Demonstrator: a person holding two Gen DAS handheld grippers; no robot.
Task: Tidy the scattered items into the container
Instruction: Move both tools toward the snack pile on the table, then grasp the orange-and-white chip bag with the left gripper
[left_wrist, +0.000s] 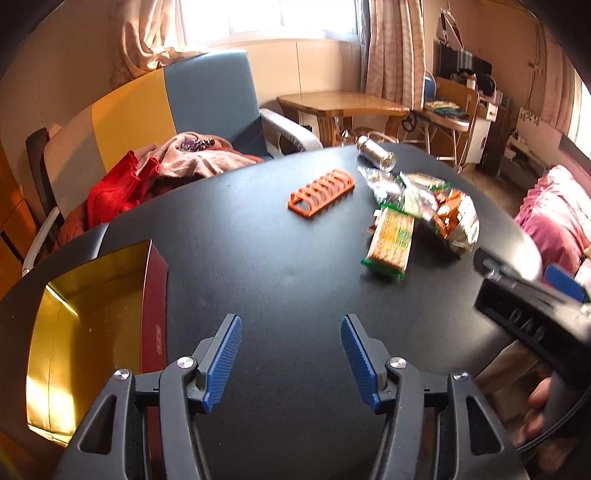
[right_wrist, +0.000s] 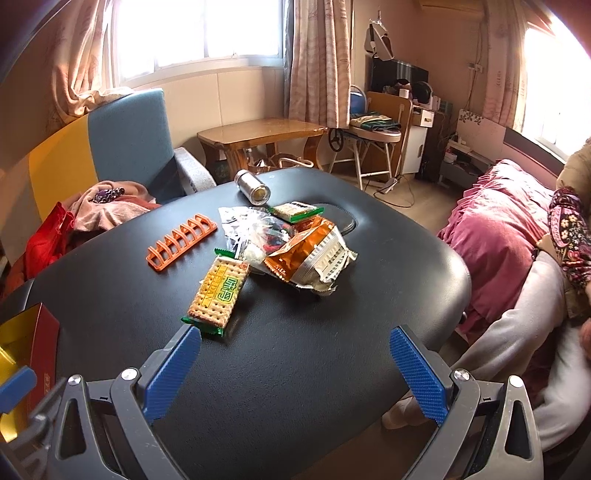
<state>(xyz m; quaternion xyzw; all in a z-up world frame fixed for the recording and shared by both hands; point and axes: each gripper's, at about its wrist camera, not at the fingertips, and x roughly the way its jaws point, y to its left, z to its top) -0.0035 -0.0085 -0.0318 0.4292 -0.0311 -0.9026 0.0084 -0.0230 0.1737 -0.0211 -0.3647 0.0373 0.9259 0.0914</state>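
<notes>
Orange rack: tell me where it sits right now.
The orange rack lies flat on the black table, left of the snack packets in both views, apart from them, with the cracker pack nearest.

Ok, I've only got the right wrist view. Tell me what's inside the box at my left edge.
Observer: In the left wrist view the box is open-topped, gold-lined, with nothing visible inside.
Operator: Report the left tongs.
Observer: The left tongs are open, over bare table just right of the box's red wall.
Operator: Give me what lies nearest ahead of them.
Observer: The cracker pack, ahead and to their right; the orange rack lies farther back.
</notes>
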